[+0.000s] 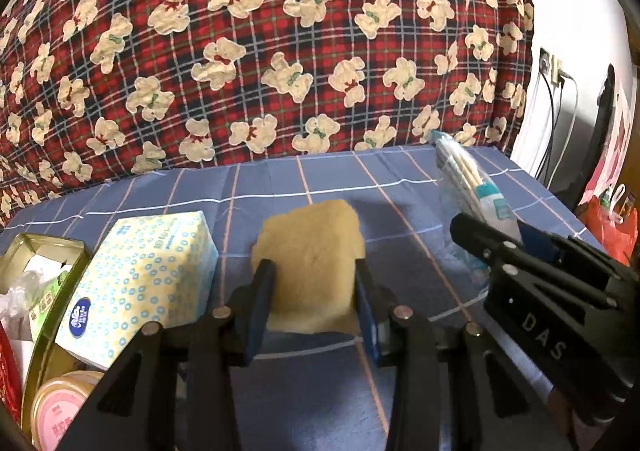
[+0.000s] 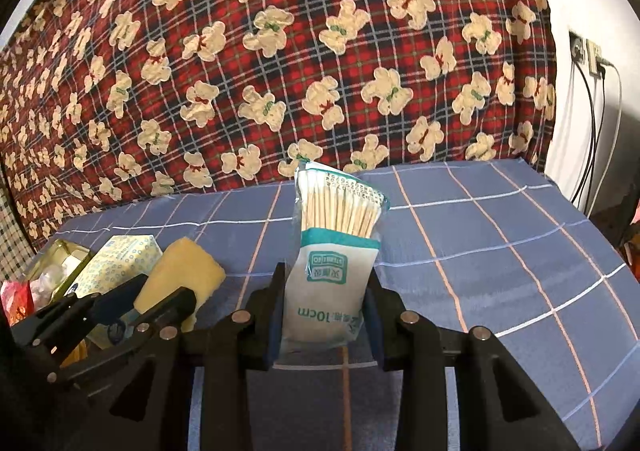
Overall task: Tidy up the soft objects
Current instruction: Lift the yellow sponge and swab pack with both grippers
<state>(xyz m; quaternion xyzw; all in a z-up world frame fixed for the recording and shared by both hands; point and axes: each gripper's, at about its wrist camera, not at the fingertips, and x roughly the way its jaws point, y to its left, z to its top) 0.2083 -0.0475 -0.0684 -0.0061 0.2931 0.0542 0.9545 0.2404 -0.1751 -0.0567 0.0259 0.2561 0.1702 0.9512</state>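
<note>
At the lower centre of its own view, the right gripper [image 2: 326, 311] clamped a cotton swab packet [image 2: 334, 251] marked "10cm", while only the left view showed "DAS" on that tool and the left gripper [image 1: 316, 303] squeezing a yellow sponge [image 1: 310, 251] beside a tissue pack [image 1: 140, 283], ahead of the bear-print blanket [image 1: 260, 51].

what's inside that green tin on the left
The green tin holds crumpled clear plastic and some white packaging. Its bottom is hidden beneath them, and the tissue pack hides its right side.

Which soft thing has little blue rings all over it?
The pale yellow tissue pack beside the gold tin. The plain yellow sponge has none.
</note>
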